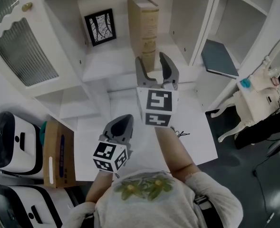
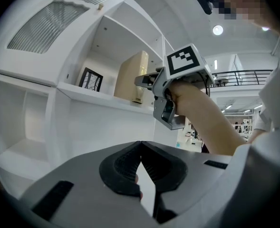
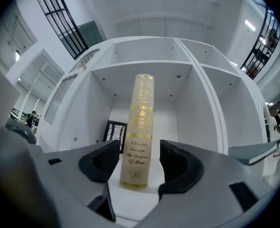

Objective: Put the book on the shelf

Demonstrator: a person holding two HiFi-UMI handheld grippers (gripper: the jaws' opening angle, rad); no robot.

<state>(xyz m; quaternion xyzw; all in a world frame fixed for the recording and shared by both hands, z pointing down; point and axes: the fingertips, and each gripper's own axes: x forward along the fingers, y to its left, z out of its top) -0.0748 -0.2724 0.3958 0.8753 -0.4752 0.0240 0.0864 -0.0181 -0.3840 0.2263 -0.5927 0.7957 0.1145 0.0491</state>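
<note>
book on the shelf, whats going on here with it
A person works with a gripper in each hand. The tan book stands upright in a white shelf compartment beside a framed picture. The right gripper sits just in front of its spine, jaws apart and not touching it. The left gripper hangs lower, shut and empty.

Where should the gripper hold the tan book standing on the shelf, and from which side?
Grip the book across its spine, low down, coming straight from the open front of the shelf. It stands upright, spine outward, with free space on both sides.
</note>
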